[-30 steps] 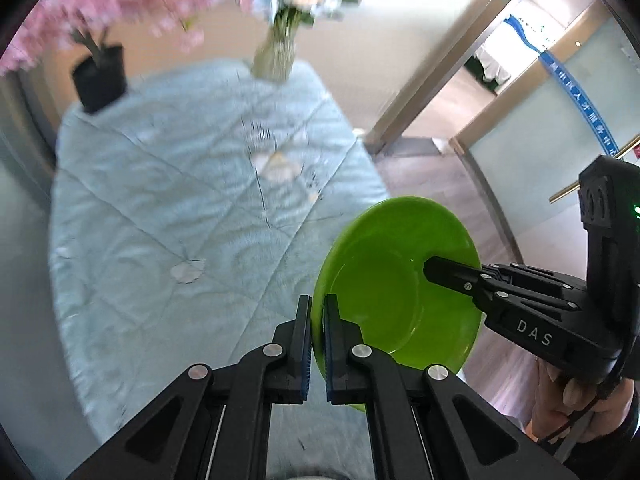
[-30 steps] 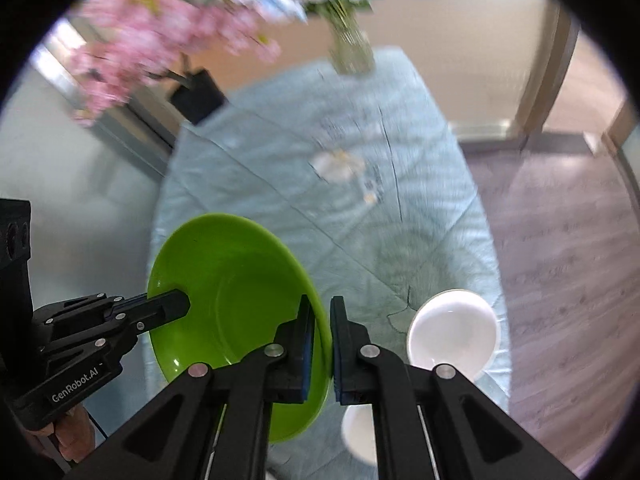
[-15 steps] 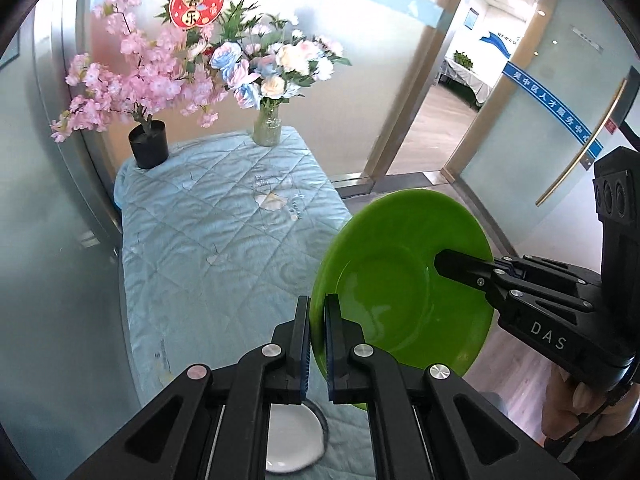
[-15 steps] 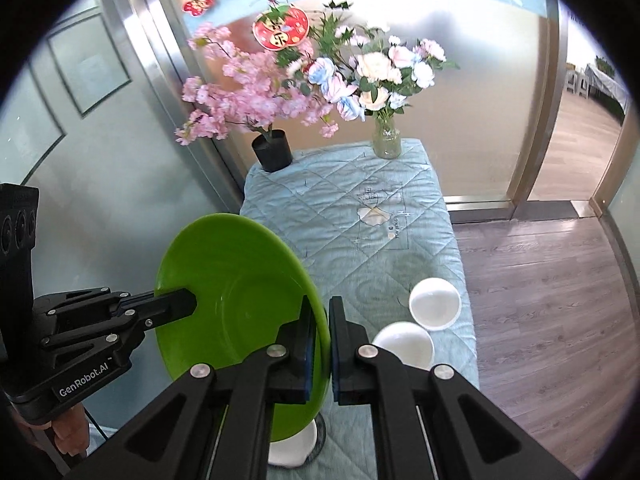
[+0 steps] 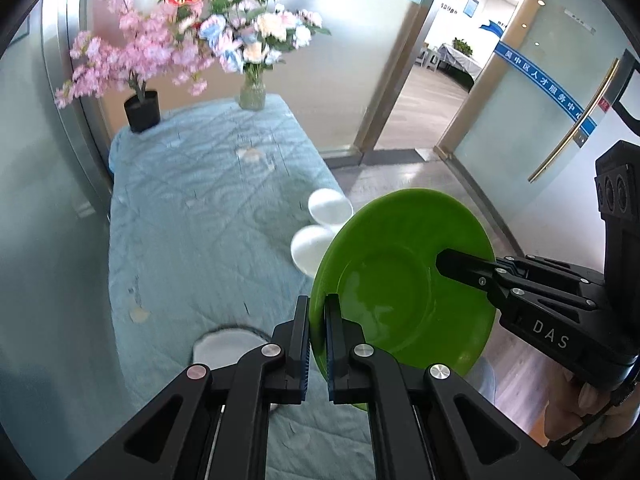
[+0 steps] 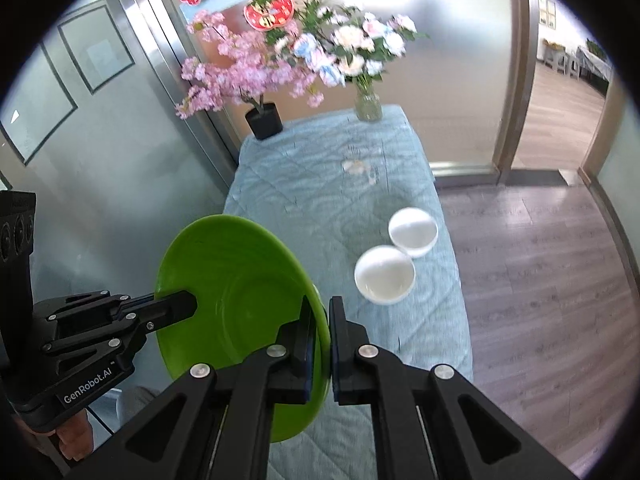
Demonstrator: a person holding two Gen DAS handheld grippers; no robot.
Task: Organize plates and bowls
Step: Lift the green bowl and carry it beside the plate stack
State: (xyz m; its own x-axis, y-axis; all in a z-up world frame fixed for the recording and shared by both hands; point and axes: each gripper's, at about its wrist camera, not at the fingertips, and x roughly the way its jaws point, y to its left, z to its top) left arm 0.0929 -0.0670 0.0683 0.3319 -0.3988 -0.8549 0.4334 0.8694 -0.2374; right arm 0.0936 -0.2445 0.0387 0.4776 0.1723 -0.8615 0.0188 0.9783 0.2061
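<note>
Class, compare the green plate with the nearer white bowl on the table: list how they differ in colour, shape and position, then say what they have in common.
Colour: the green plate is bright green; the white bowl is plain white.
Shape: the green plate is wide and shallow; the white bowl is smaller and deeper.
Position: the green plate is held tilted in the air, its rim pinched by the left gripper and the right gripper; the white bowl rests upright on the blue tablecloth.
Shared: both are round and look empty.

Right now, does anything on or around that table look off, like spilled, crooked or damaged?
The blue tablecloth has pale stains: one near the vase and a smaller one on the near left side. The green plate is held tilted in the air between both grippers, not resting on anything. The two white bowls sit upright and touching.
</note>
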